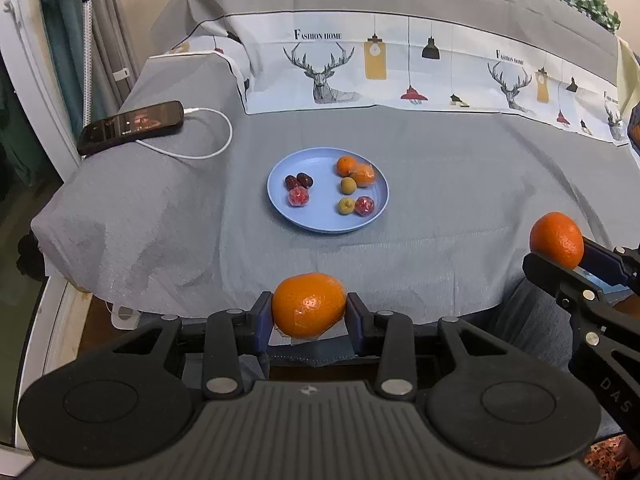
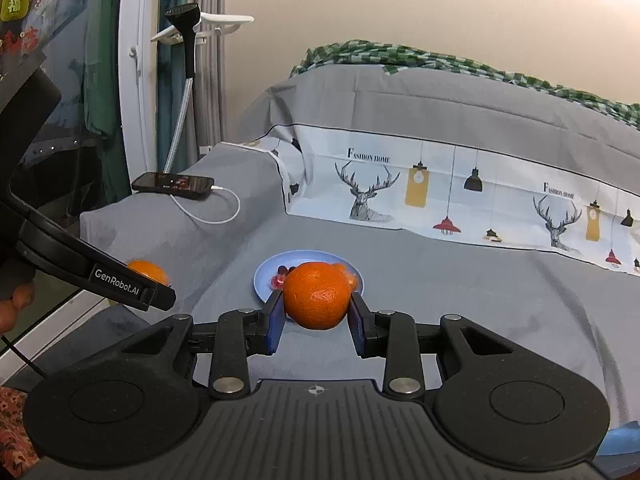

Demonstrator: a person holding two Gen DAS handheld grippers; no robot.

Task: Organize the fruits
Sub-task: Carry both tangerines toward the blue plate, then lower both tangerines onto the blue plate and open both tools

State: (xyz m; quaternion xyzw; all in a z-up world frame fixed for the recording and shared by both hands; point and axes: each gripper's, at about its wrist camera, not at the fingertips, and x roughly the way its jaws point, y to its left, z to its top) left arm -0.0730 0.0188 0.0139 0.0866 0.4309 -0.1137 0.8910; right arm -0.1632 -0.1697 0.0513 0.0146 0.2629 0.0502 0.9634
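Note:
A round blue plate [image 1: 280,168] lies on the grey bed cover. It holds two oranges [image 1: 345,165], two yellow-green fruits [image 1: 348,185], two dark red fruits [image 1: 304,180] and two wrapped red ones [image 1: 298,197]. My left gripper [image 1: 309,312] is shut on a film-wrapped orange [image 1: 309,305], held above the bed's near edge. My right gripper [image 2: 316,312] is shut on another orange [image 2: 317,295], in front of the plate [image 2: 262,276]. From the left wrist view that orange [image 1: 557,239] hangs at the right. In the right wrist view the left gripper's orange [image 2: 149,271] peeks out at left.
A black phone [image 1: 132,125] on a white charging cable [image 1: 208,148] lies on the raised grey cushion at the back left. A folded deer-print sheet [image 1: 400,68] runs behind the plate. A garment steamer [image 2: 186,80] and curtains stand to the left of the bed.

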